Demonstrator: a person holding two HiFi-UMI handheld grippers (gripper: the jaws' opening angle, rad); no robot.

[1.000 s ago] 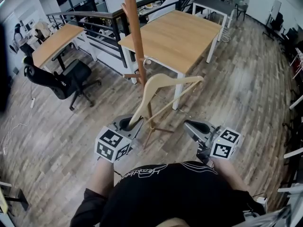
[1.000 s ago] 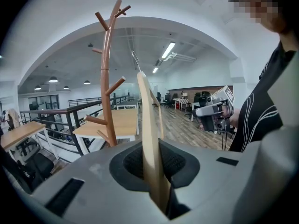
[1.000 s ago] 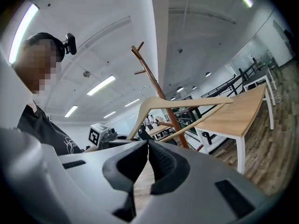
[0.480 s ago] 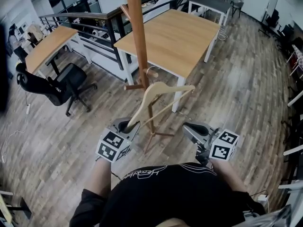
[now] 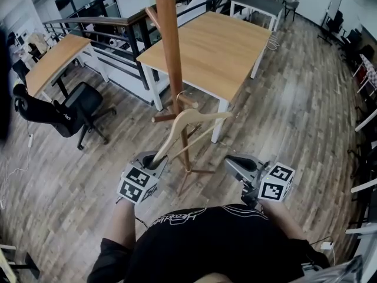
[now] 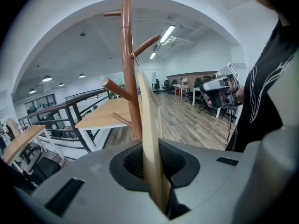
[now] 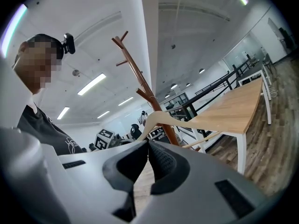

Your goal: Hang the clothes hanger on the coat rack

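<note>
The pale wooden hanger [image 5: 191, 120] stands tilted in front of the brown coat rack [image 5: 168, 46]. My left gripper [image 5: 157, 157] is shut on the lower end of one hanger arm [image 6: 150, 139]. The metal hook [image 5: 183, 95] lies right by a short lower peg [image 5: 189, 102]; I cannot tell whether it rests on the peg. In the left gripper view the hook wire [image 6: 136, 59] sits close to the pole below an upward peg [image 6: 146, 45]. My right gripper [image 5: 234, 162] hangs to the right of the rack's foot, shut and holding nothing [image 7: 148, 143].
A long wooden table [image 5: 212, 43] with white legs stands behind the rack. A black office chair [image 5: 70, 114] and a second desk [image 5: 56, 58] are at the left, with a black railing [image 5: 118, 25] behind. Wooden floor lies to the right.
My left gripper has carried the hanger down and in toward the rack pole, so the hook now sits by the lower peg. The right gripper has drifted slightly along.
</note>
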